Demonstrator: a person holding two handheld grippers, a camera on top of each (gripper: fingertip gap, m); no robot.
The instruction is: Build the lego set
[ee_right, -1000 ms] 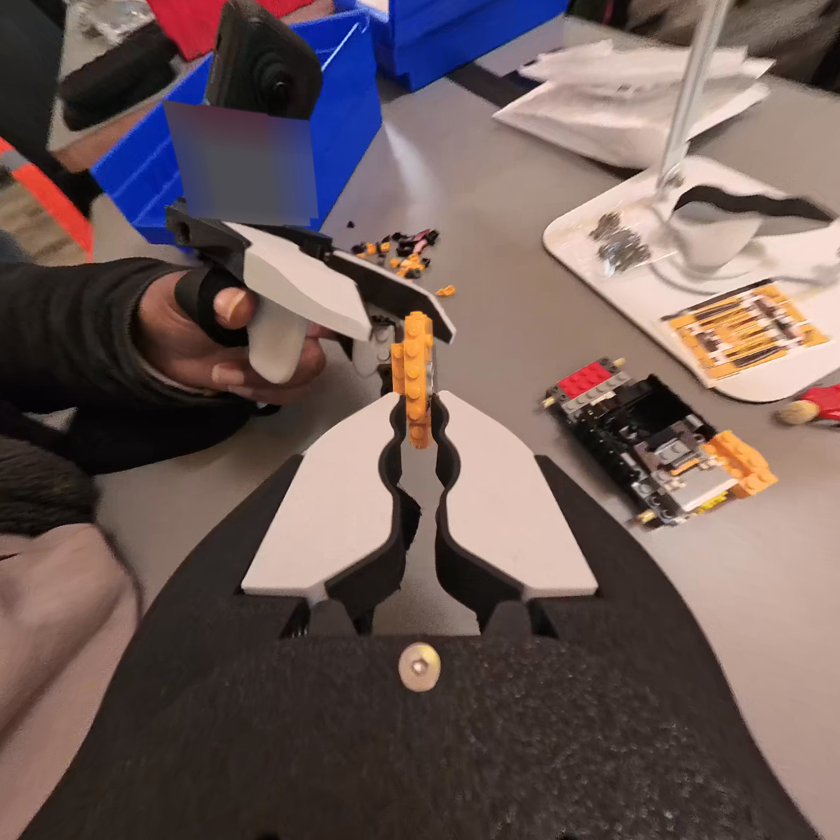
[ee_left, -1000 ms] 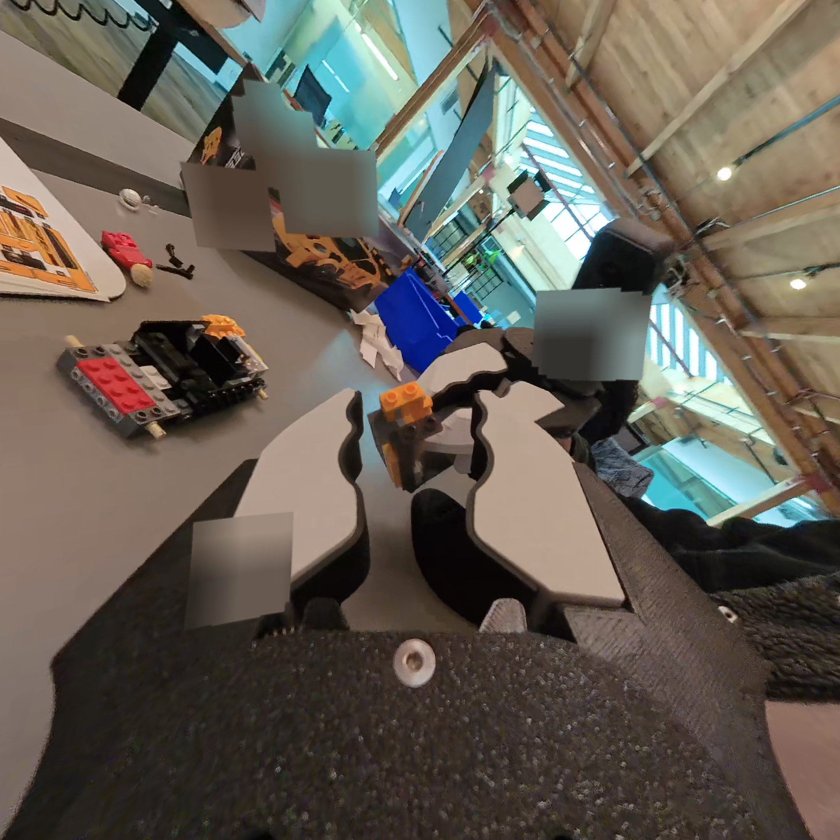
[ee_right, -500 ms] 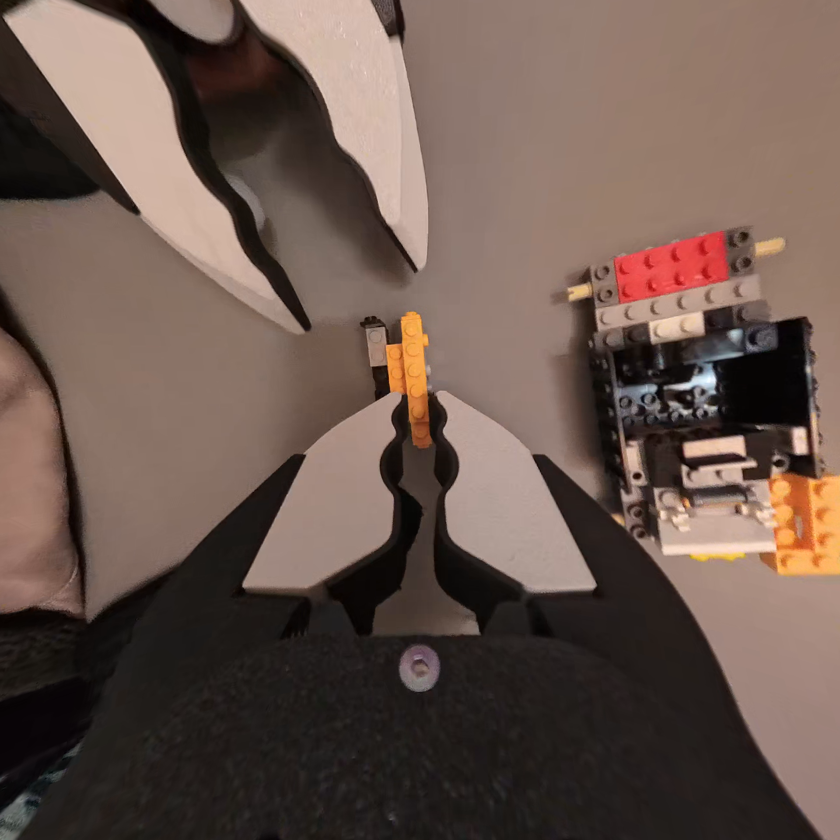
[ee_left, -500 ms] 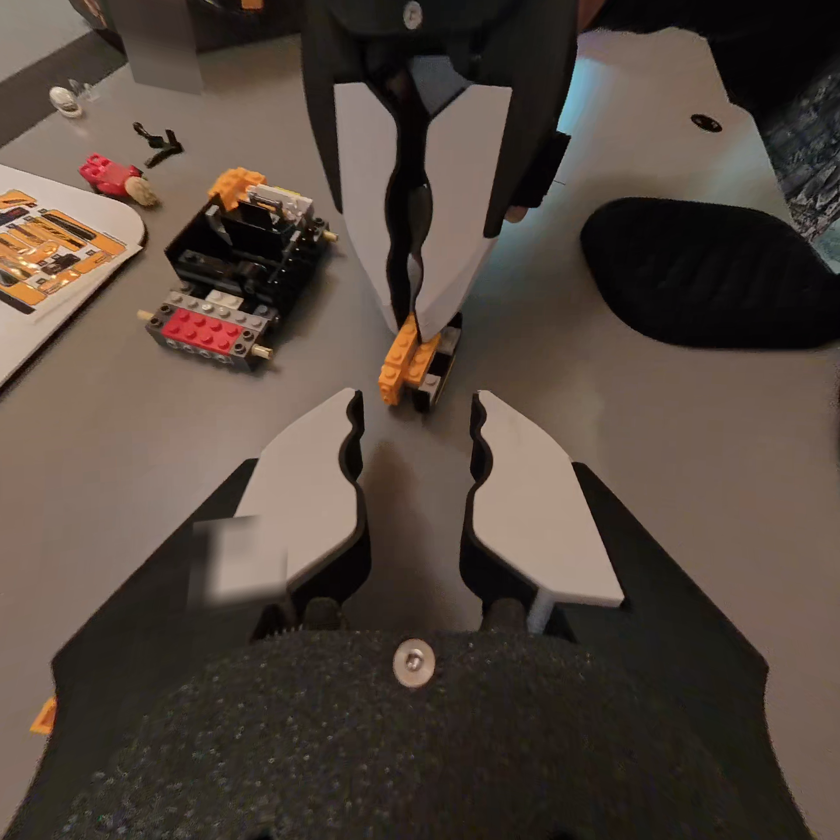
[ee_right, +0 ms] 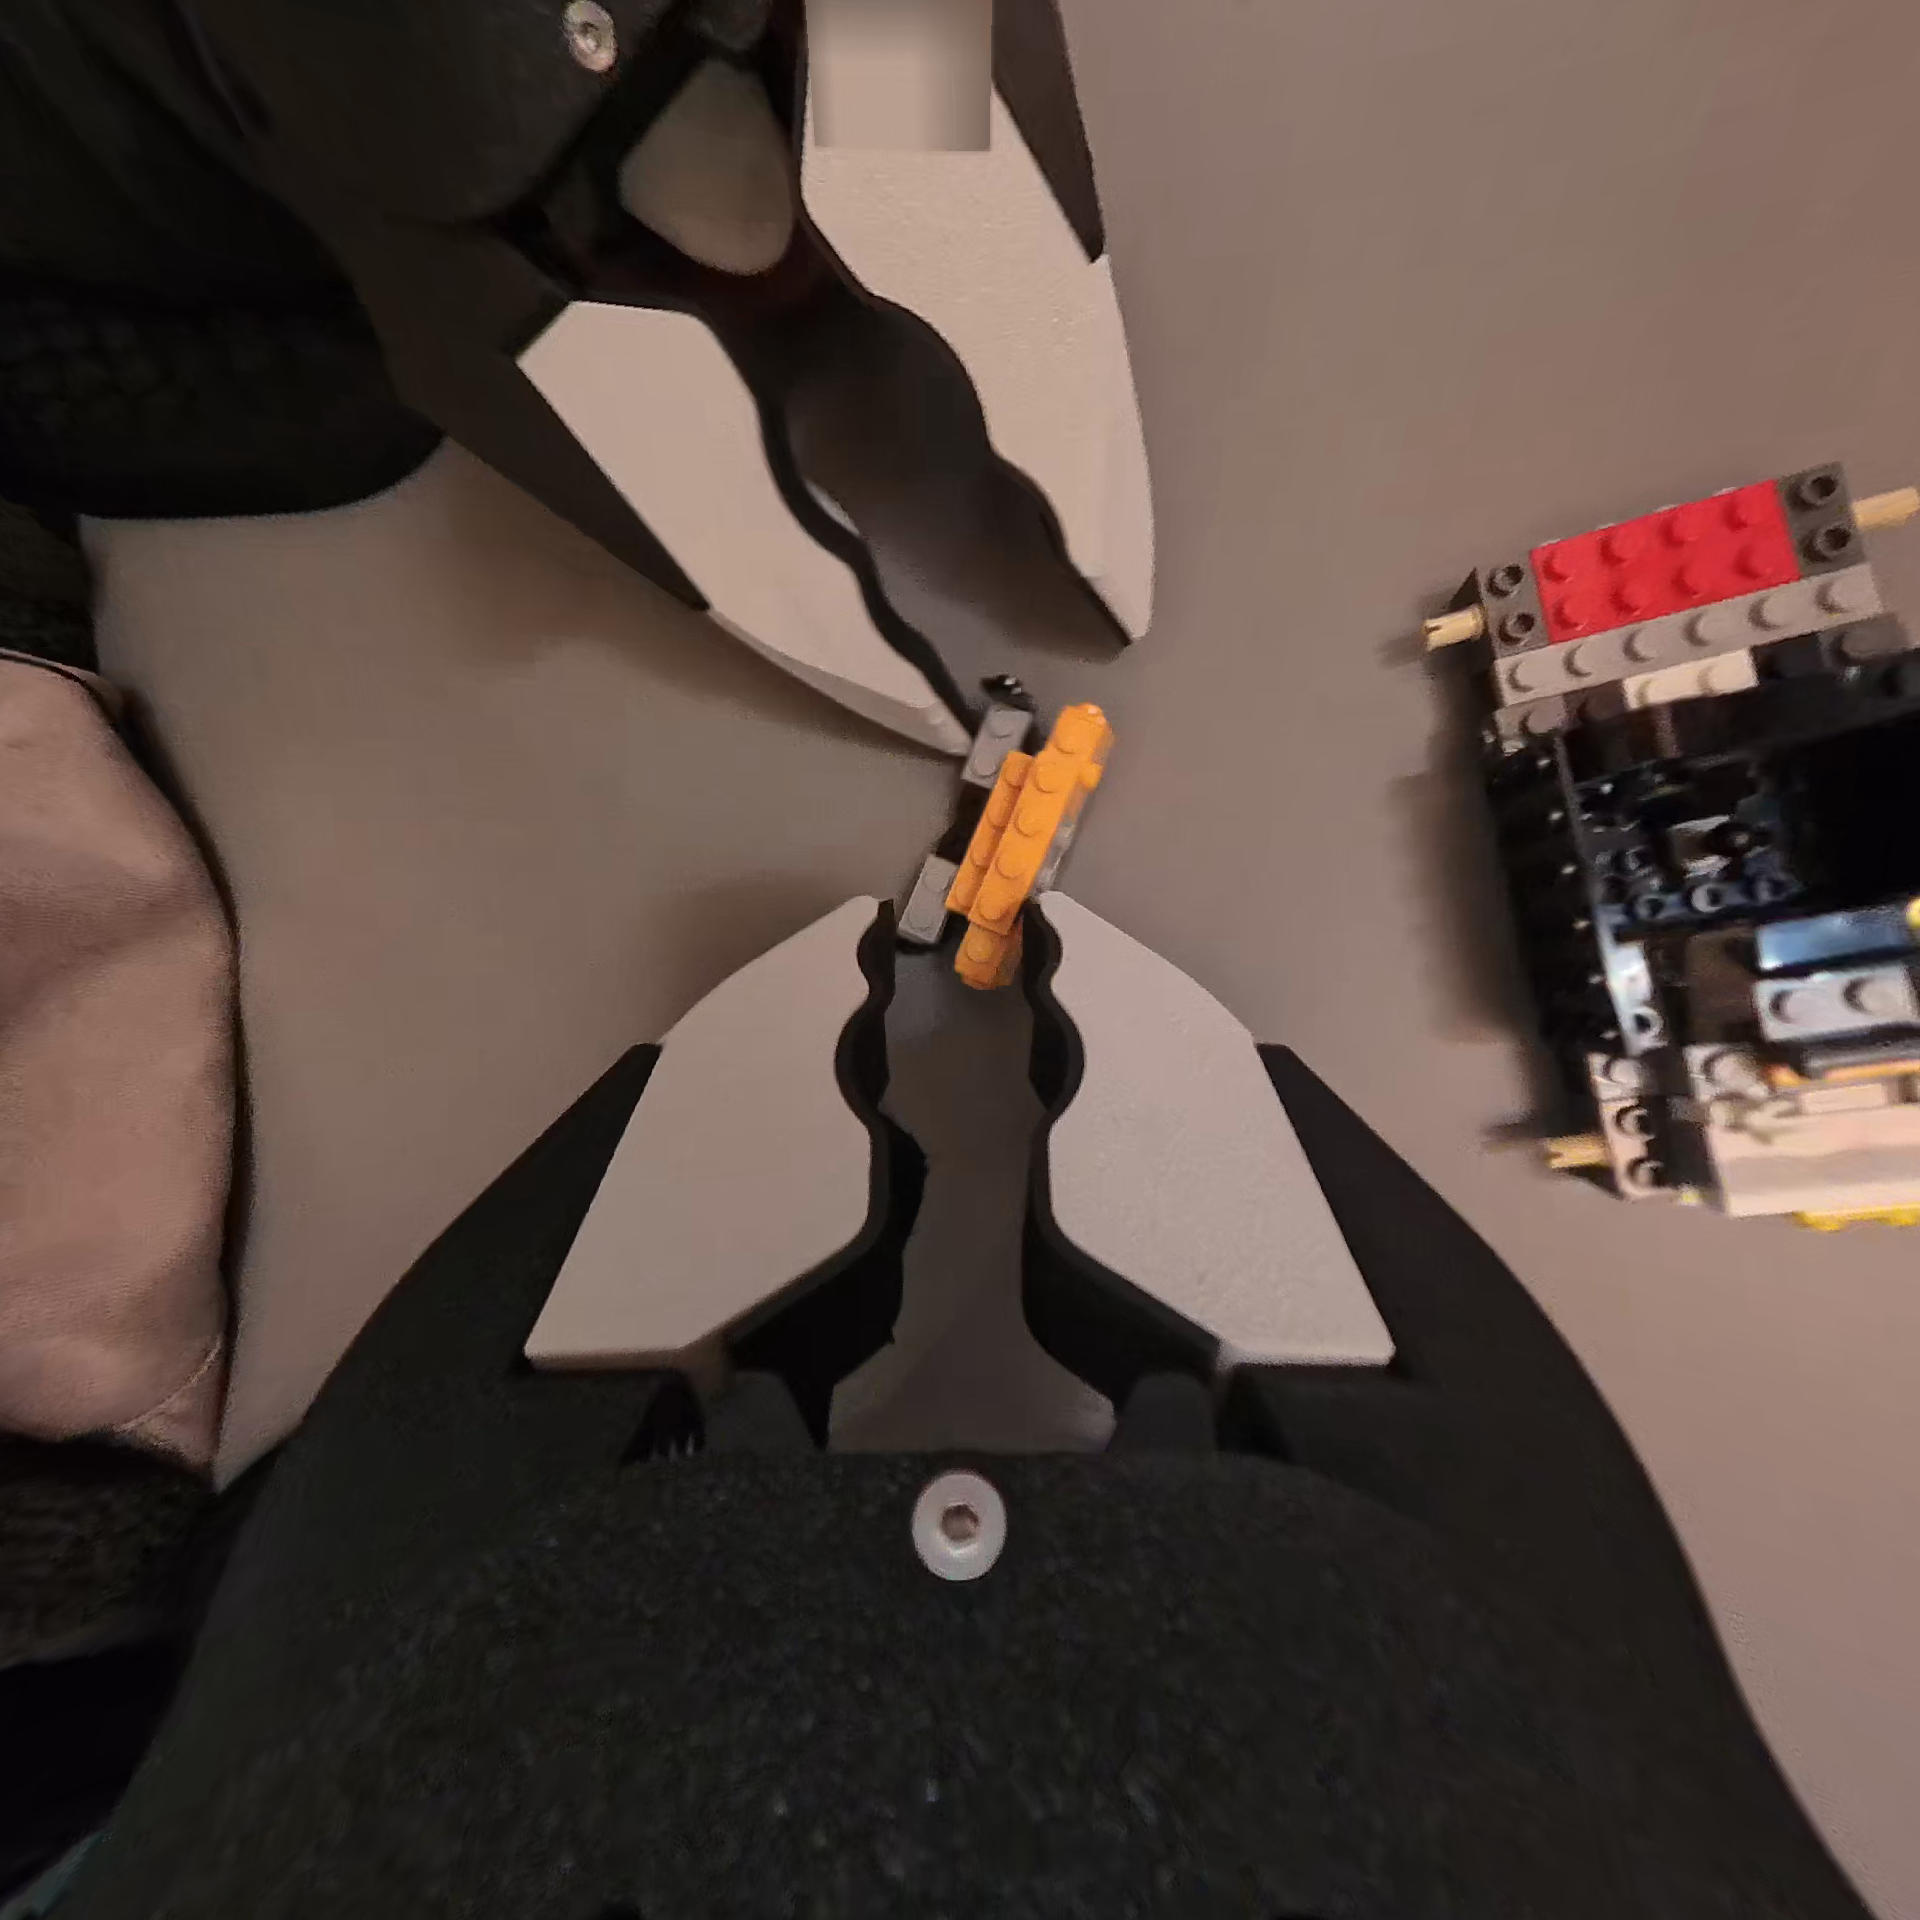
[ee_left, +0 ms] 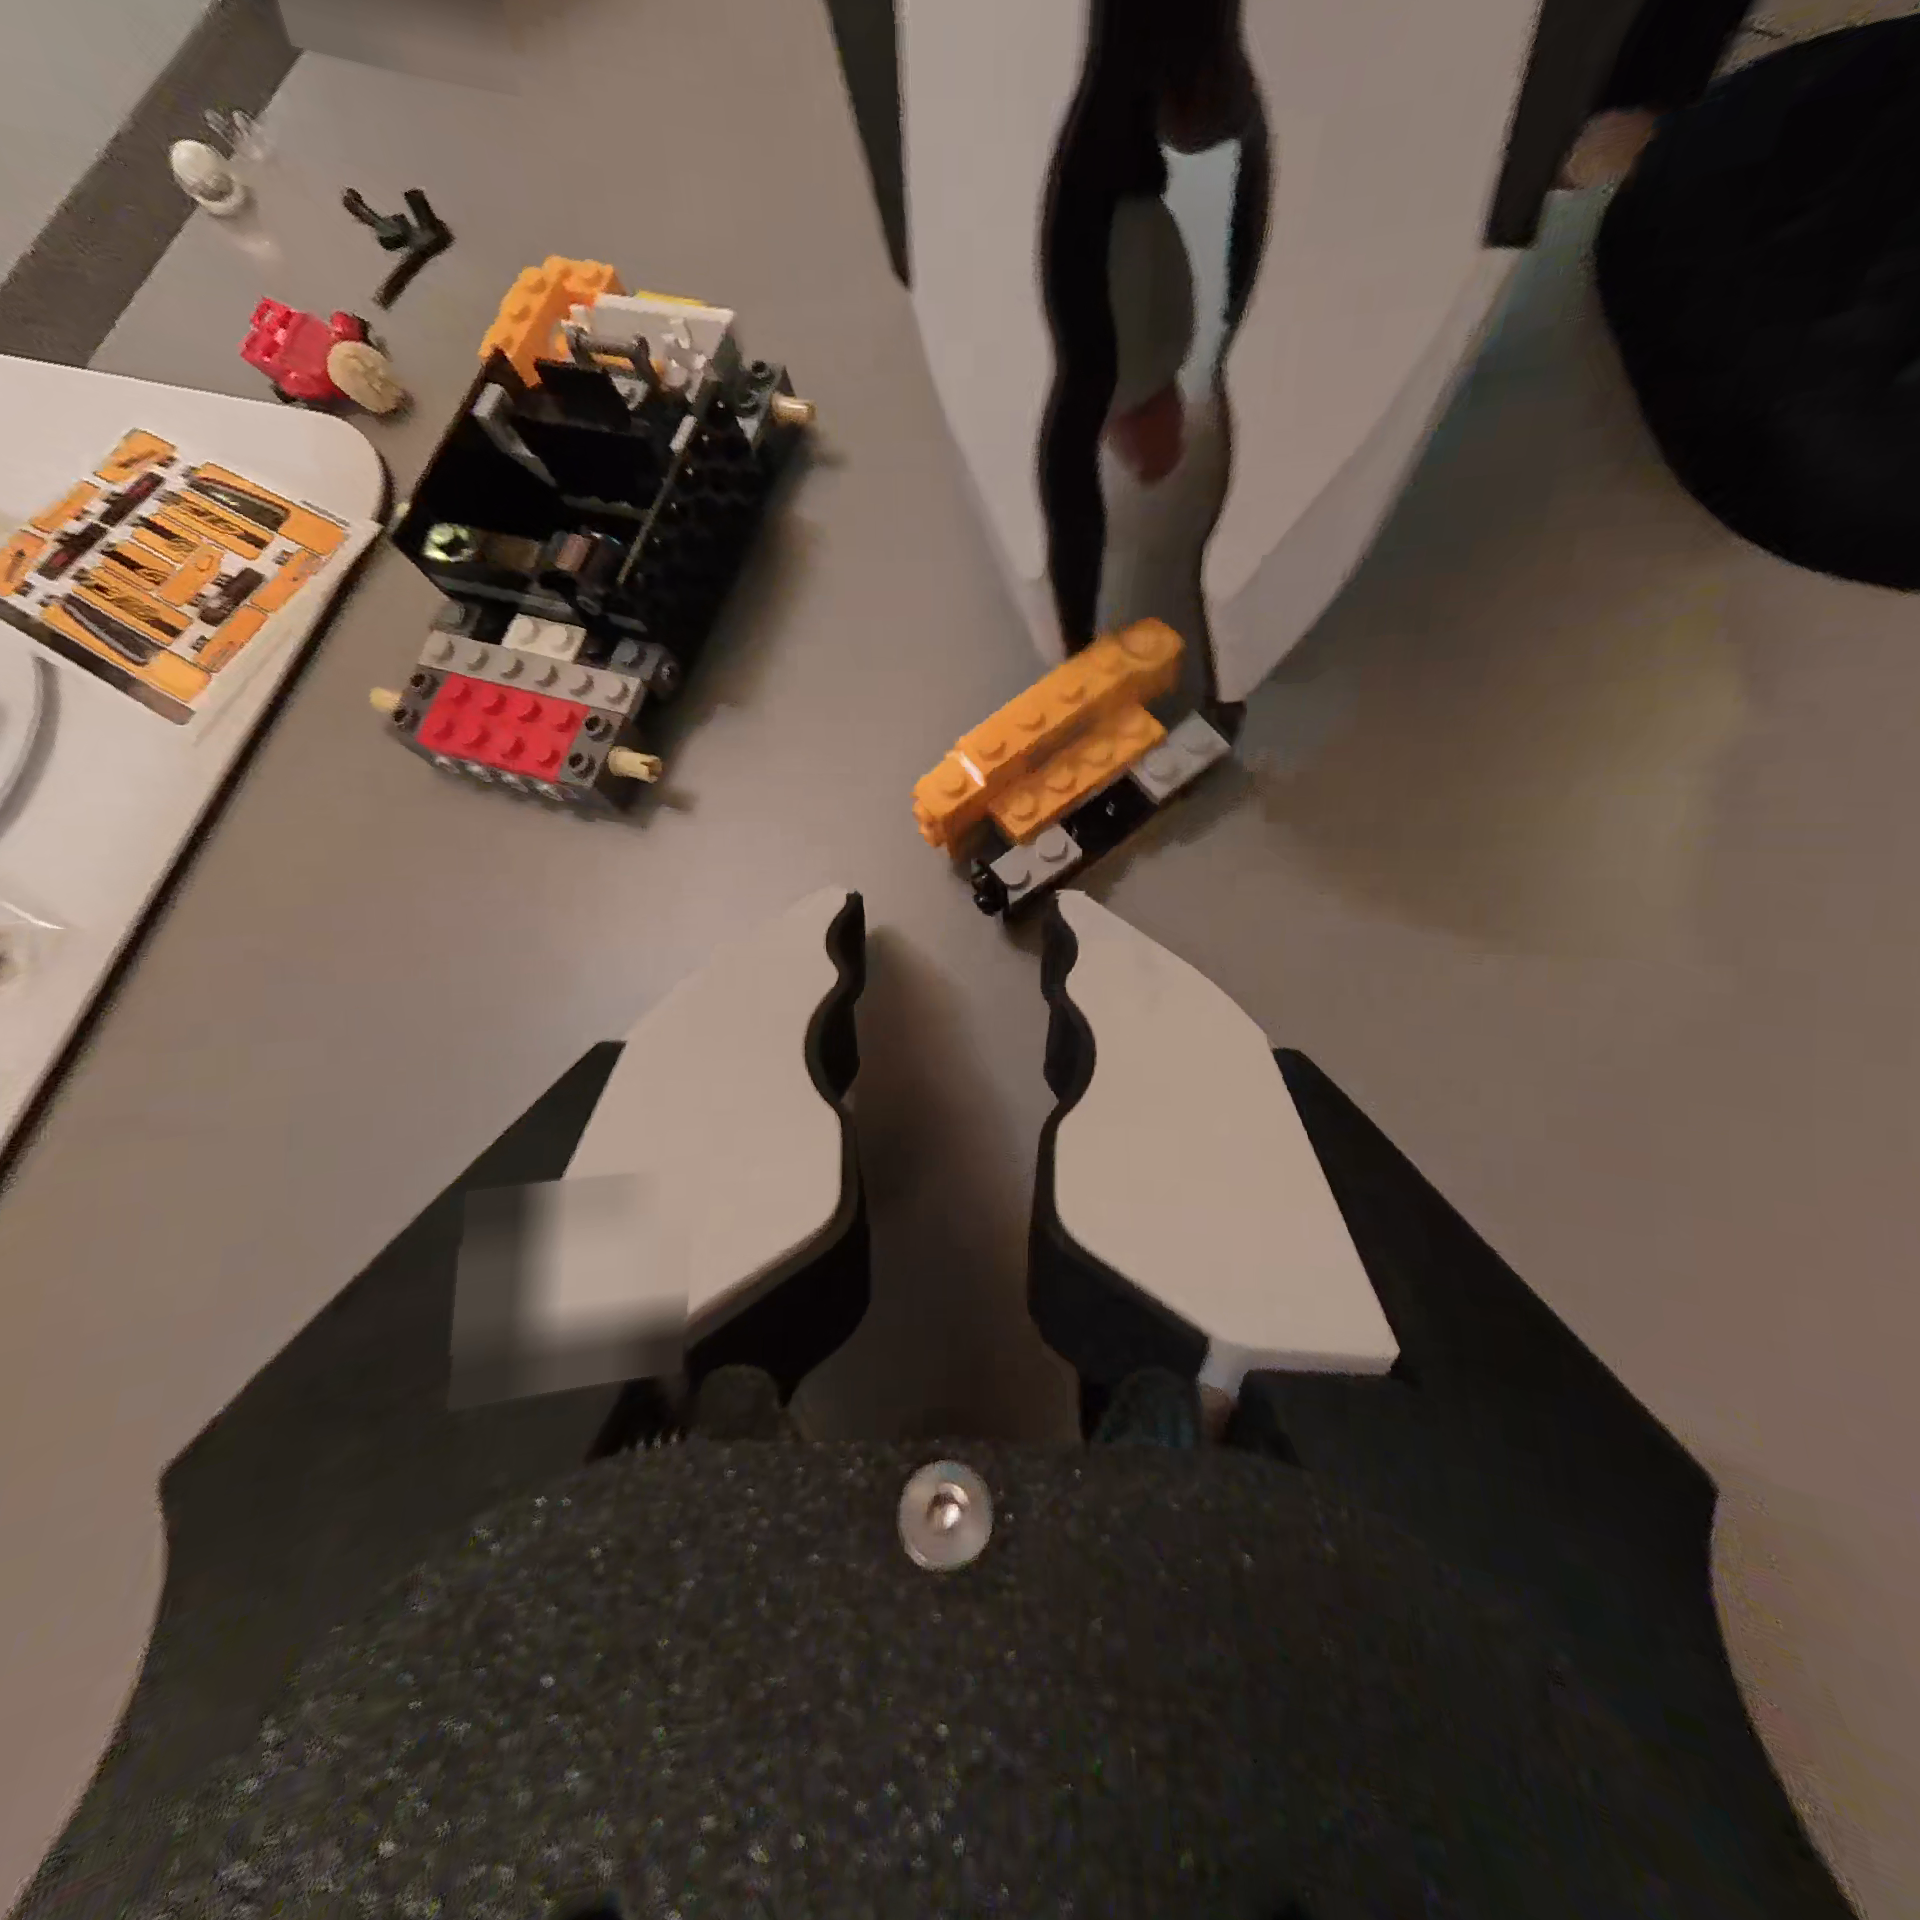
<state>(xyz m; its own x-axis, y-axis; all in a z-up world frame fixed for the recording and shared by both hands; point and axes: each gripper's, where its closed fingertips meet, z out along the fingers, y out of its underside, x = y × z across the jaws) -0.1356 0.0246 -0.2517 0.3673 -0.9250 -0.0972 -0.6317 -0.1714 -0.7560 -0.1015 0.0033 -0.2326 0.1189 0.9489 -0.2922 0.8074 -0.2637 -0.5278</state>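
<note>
A small orange, grey and black lego sub-assembly (ee_left: 1060, 769) lies studs-up on the grey table. In the right wrist view it (ee_right: 1029, 831) is tilted, with its near end between my right gripper's tips. My right gripper (ee_right: 956, 920) is open around that end and points down at the table; it also shows from above in the left wrist view (ee_left: 1143, 644). My left gripper (ee_left: 954, 909) is open and empty, with its right tip close to the piece's black end. In the right wrist view the left gripper (ee_right: 1039, 681) reaches the piece's far end. The black car chassis (ee_left: 561, 582) with a red plate stands to the left.
The chassis (ee_right: 1704, 831) is to the right in the right wrist view. A white tray (ee_left: 104, 831) with a sticker sheet (ee_left: 156, 561) lies at the left. A red figure part (ee_left: 301, 353) and small black parts (ee_left: 400, 234) lie behind the chassis. A black cushion (ee_left: 1766, 312) lies at the right.
My right gripper brought the orange sub-assembly down to the table and opened its jaws; the piece has tipped over flat. My left gripper let go of it earlier and has come close to it again.
</note>
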